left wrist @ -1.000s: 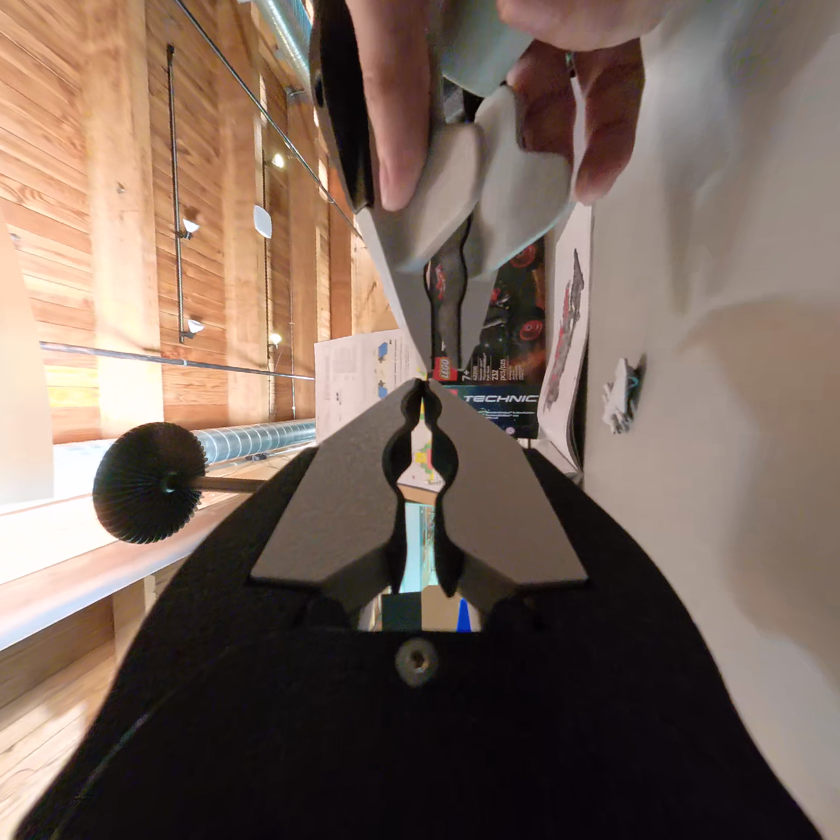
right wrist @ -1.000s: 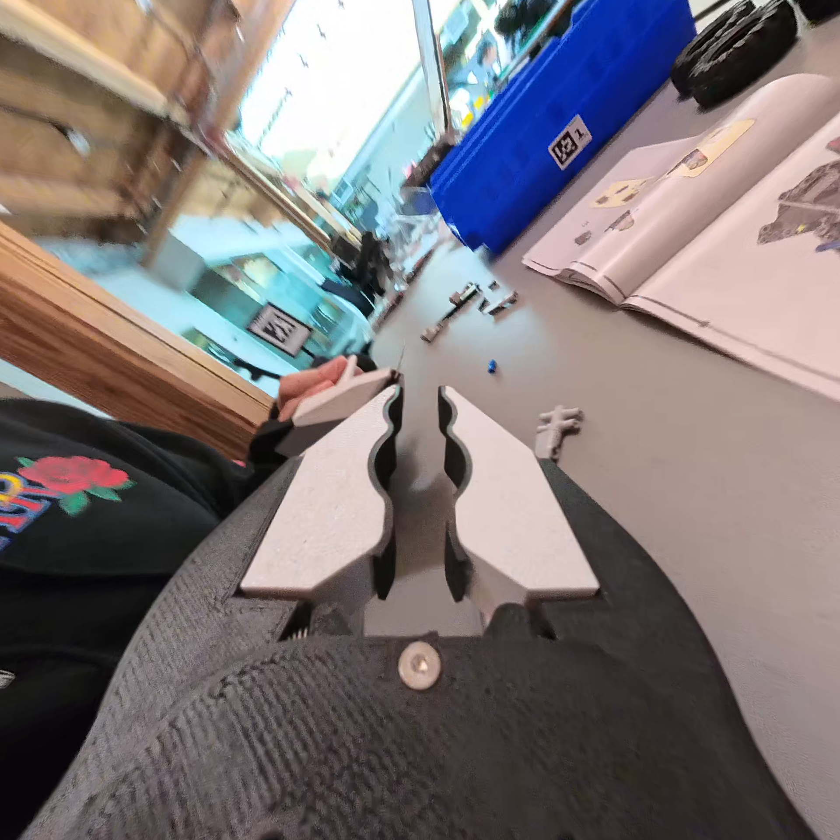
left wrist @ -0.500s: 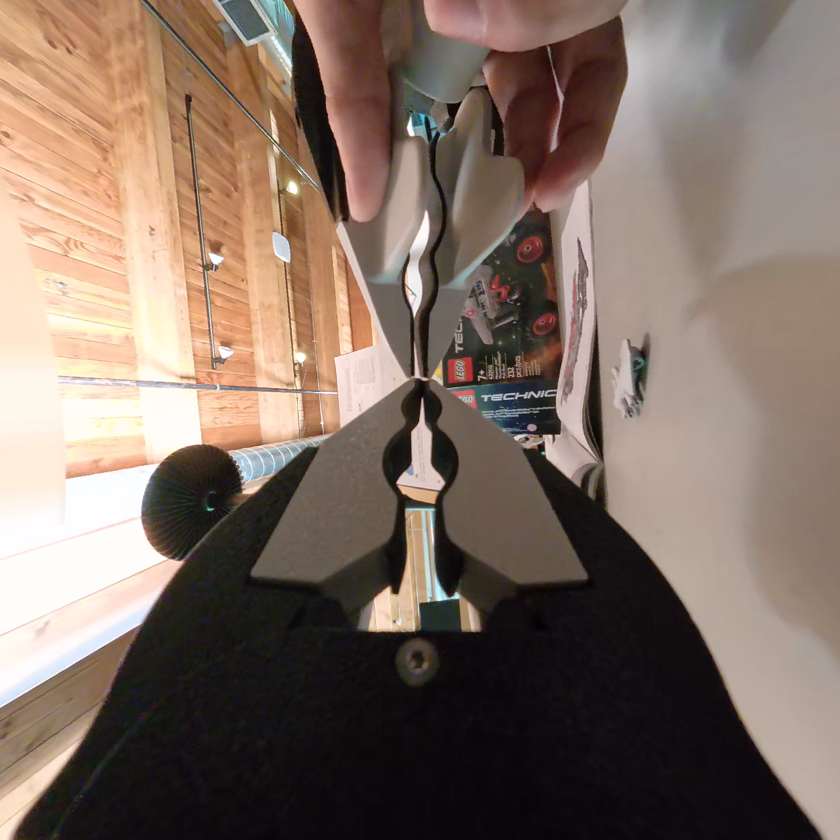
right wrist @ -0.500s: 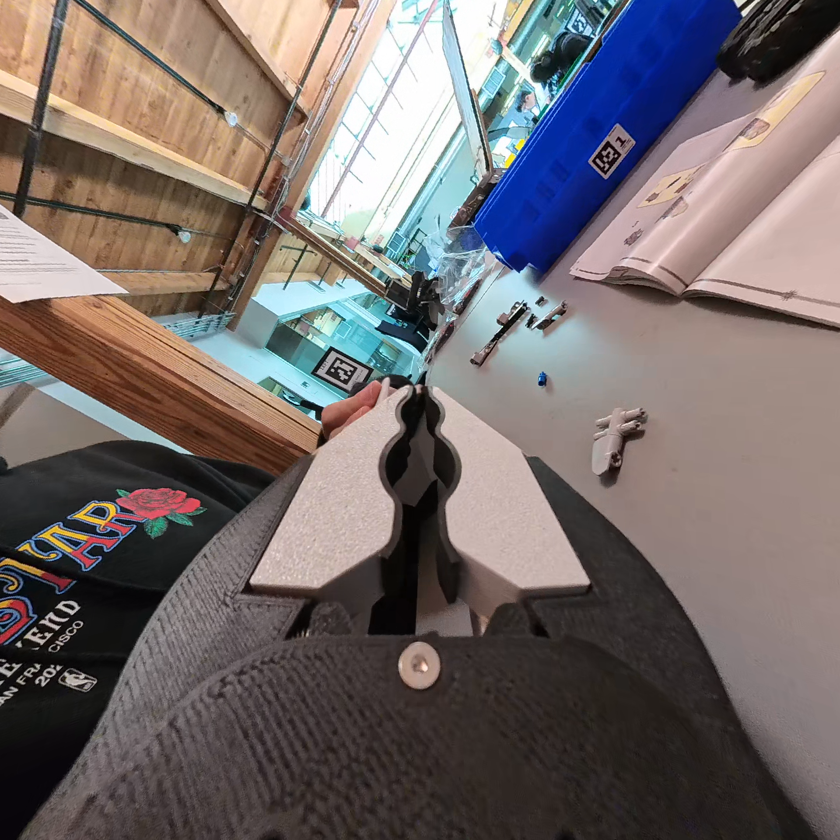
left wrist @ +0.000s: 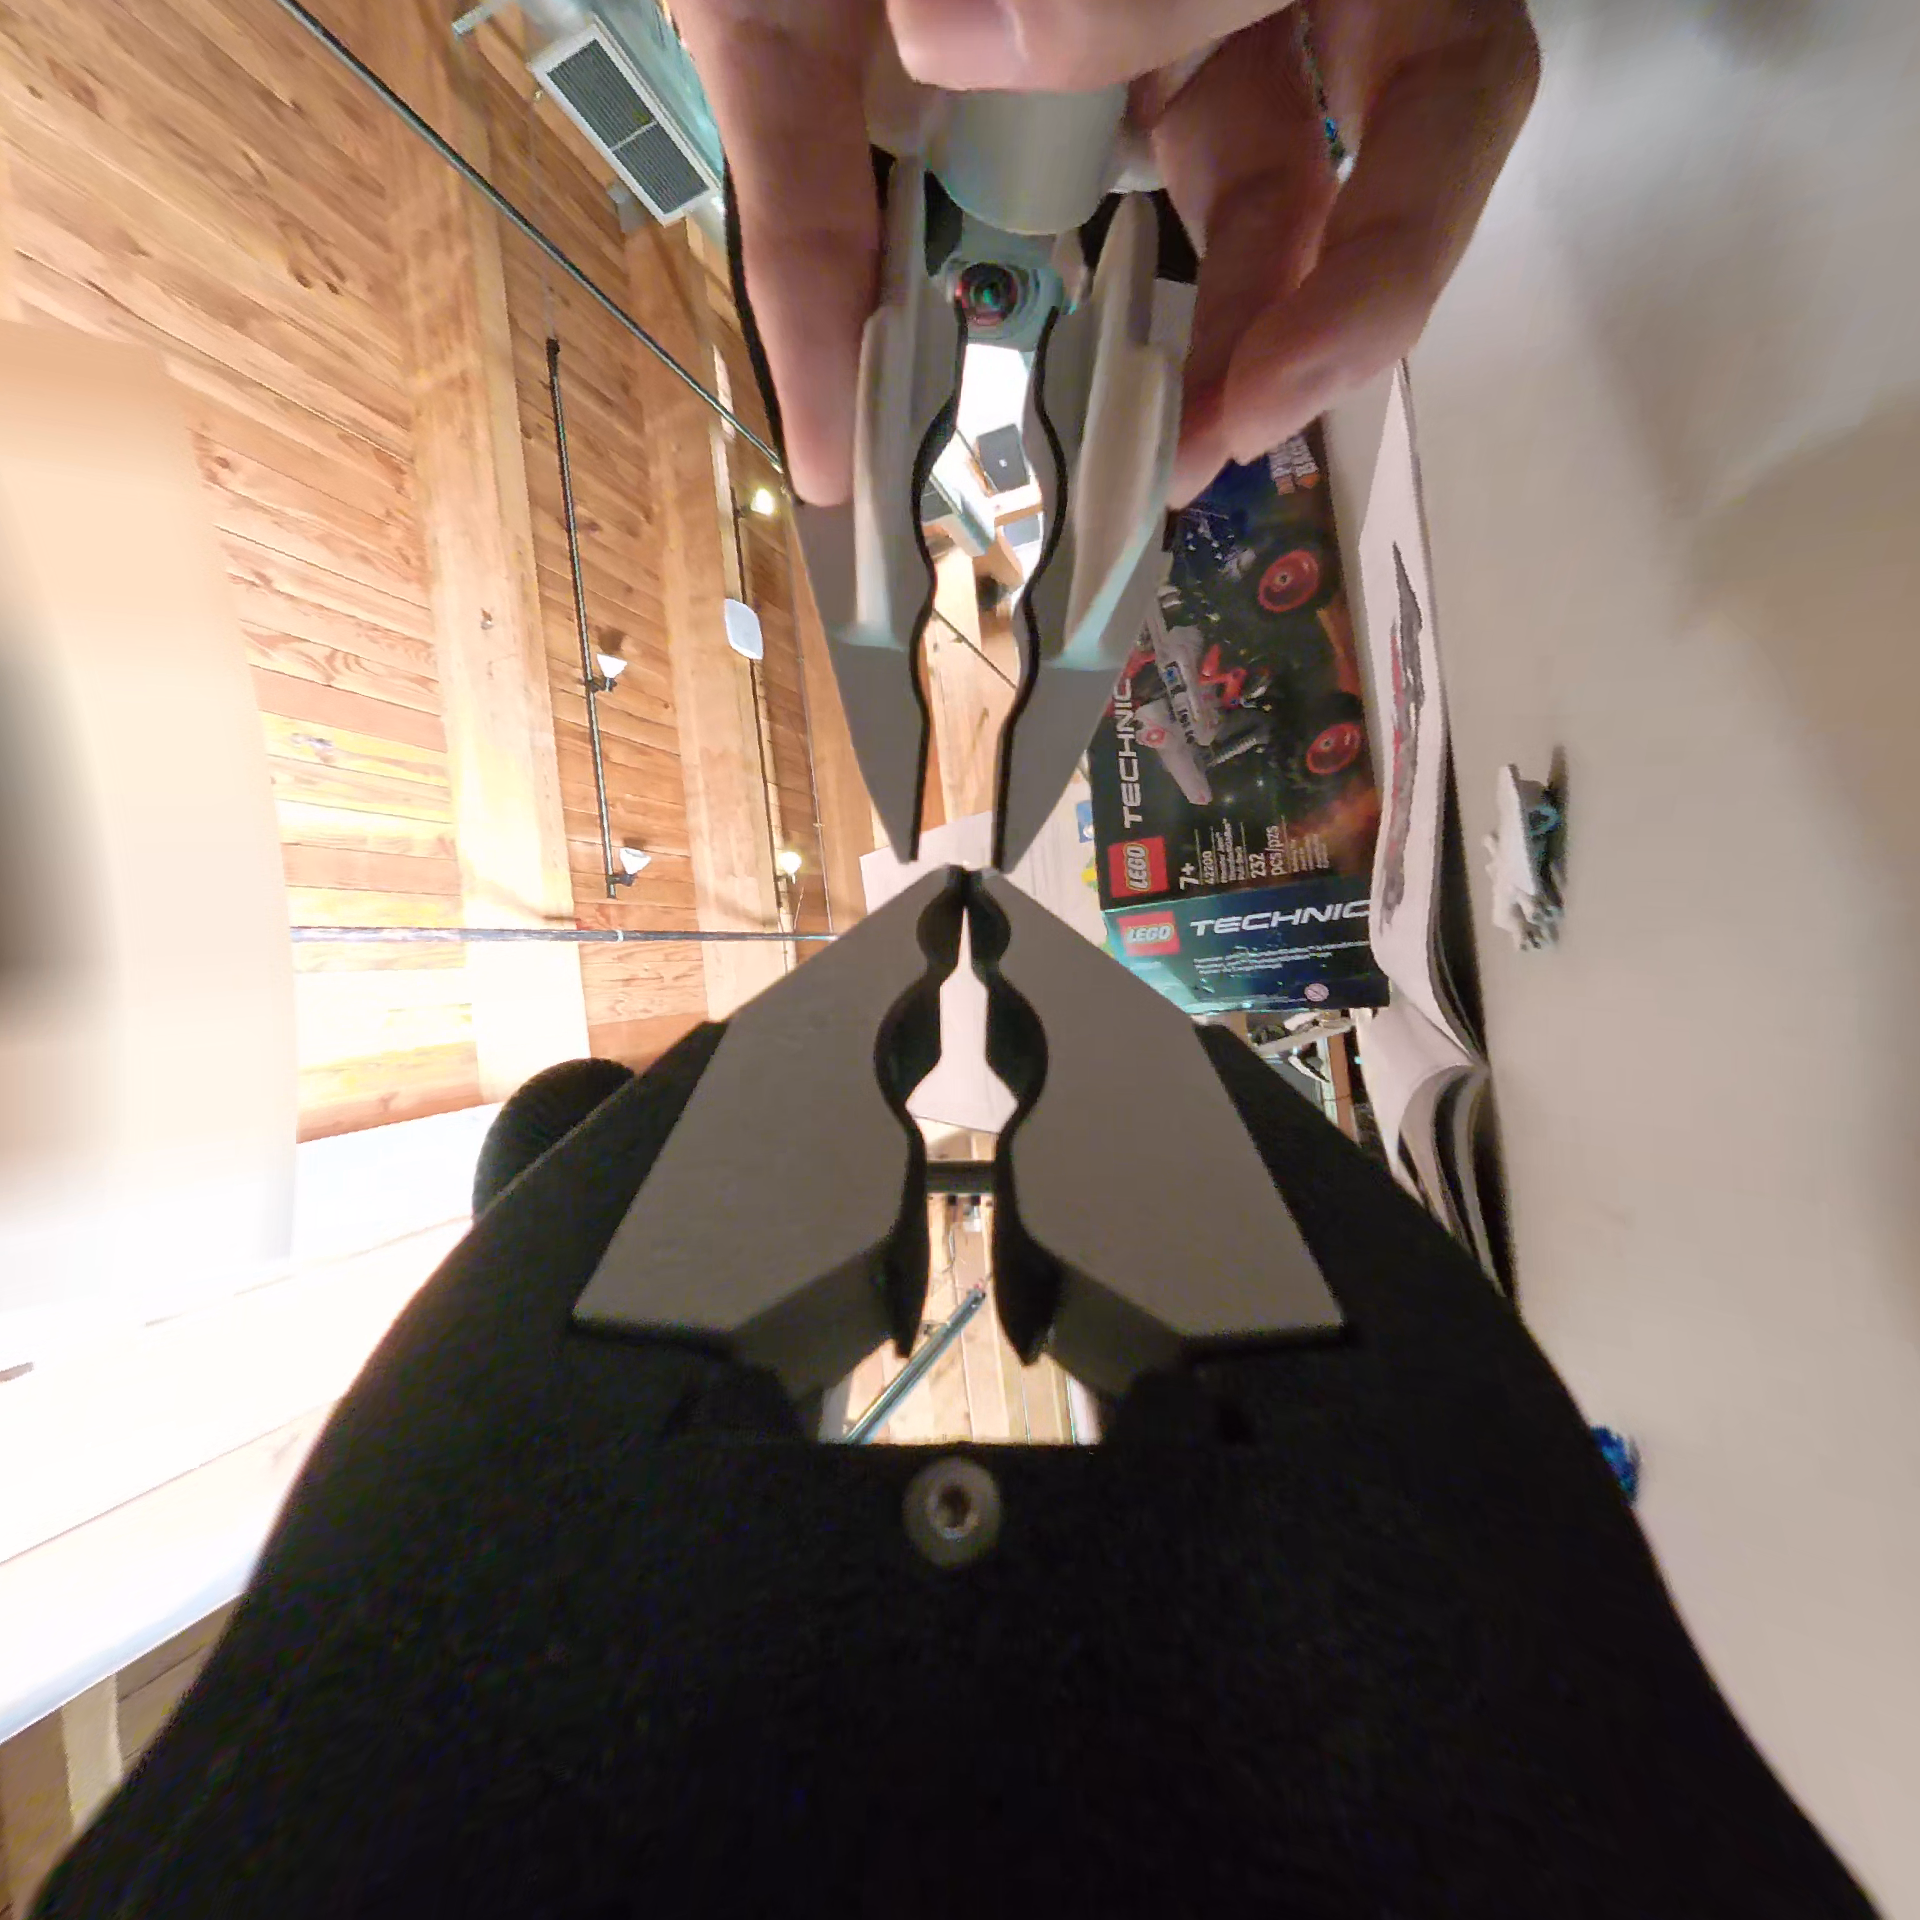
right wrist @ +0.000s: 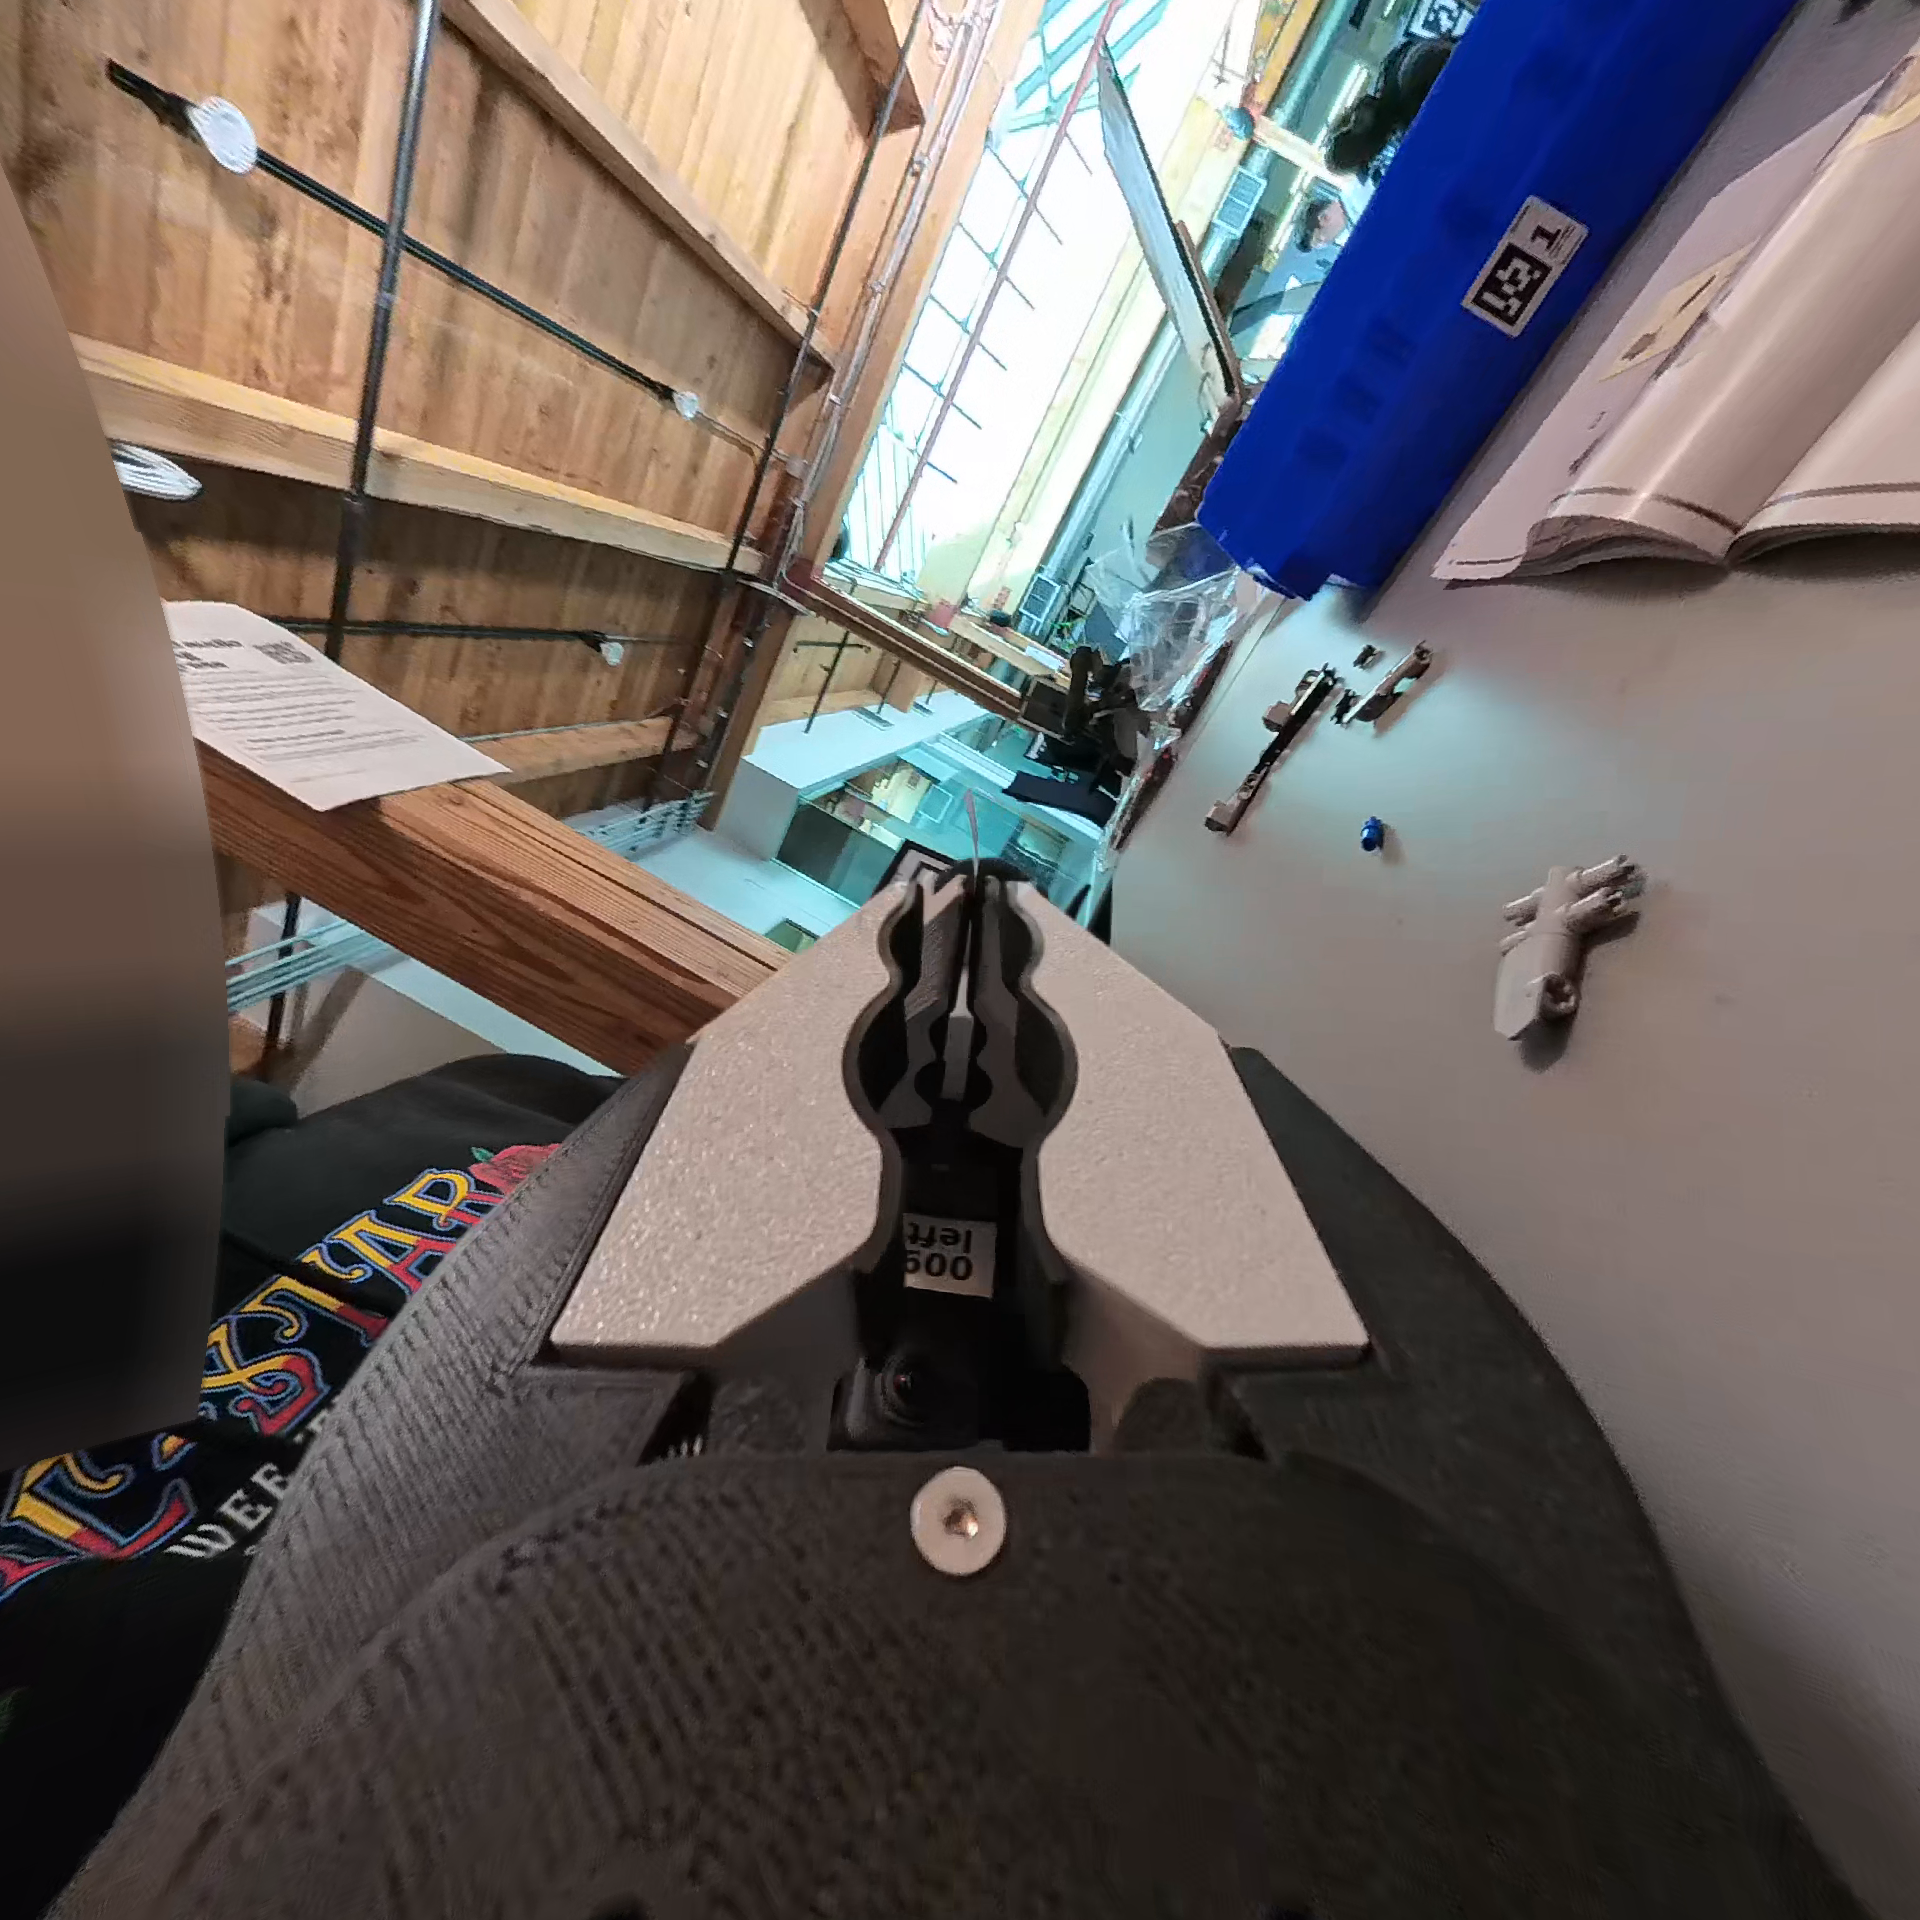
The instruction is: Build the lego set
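Note:
My left gripper (left wrist: 961, 881) has dark grey fingers whose tips meet; nothing shows between them. My right gripper (right wrist: 962, 896), light grey, faces it tip to tip, and a hand (left wrist: 1309, 270) holds it. It also shows in the left wrist view (left wrist: 956, 847), its fingers a narrow gap apart. Both hang sideways above the grey table (right wrist: 1558, 1403). A light grey Lego assembly (right wrist: 1558, 951) lies on the table, also seen in the left wrist view (left wrist: 1522, 862). A small blue pin (right wrist: 1371, 831) and dark beams (right wrist: 1278, 743) lie beyond it.
An open instruction booklet (right wrist: 1714, 416) and a blue bin (right wrist: 1455, 312) lie at the far side. The Lego box (left wrist: 1236, 831) stands behind the booklet (left wrist: 1408, 727). A person in a black printed sweatshirt (right wrist: 312, 1299) sits close by. Wooden beams and walls surround the table. The grippers are tip to tip, or close to it.
My right gripper closed and has now reopened to a narrow gap. Both grippers swung round to face each other tip to tip. The left gripper stayed shut.

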Demonstrator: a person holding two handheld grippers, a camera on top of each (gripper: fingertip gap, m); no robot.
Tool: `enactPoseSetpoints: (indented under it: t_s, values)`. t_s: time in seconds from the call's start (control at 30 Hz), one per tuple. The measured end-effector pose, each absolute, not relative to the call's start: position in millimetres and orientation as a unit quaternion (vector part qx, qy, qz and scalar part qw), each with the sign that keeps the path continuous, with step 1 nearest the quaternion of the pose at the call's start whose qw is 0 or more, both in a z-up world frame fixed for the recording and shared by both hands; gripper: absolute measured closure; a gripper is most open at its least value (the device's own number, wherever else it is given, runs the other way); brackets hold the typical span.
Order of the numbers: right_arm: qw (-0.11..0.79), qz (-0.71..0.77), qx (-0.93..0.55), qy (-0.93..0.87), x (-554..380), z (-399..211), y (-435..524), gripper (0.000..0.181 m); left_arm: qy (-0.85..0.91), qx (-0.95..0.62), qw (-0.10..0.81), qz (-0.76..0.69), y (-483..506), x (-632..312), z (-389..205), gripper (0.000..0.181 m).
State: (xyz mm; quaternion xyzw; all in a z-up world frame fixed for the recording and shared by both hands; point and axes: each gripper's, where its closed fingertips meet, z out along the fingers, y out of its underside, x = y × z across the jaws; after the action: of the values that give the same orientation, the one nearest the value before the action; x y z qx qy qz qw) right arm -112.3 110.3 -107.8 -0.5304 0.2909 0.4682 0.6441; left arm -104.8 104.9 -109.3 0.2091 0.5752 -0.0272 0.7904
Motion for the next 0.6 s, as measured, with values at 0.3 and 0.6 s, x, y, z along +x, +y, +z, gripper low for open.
enactPoseSetpoints:
  t_s: [0.3, 0.6]
  values:
    - [0.654, 0.449, -0.534, 0.292, -110.5, -106.8, 108.1, 0.181, 0.576, 0.216, 0.788, -0.021, 104.7, -107.0, -109.6, 0.181]
    - [0.657, 0.432, -0.55, 0.28, -114.2, -105.5, 108.7, 0.181, 0.571, 0.219, 0.791, -0.02, 103.4, -109.7, -107.1, 0.181]
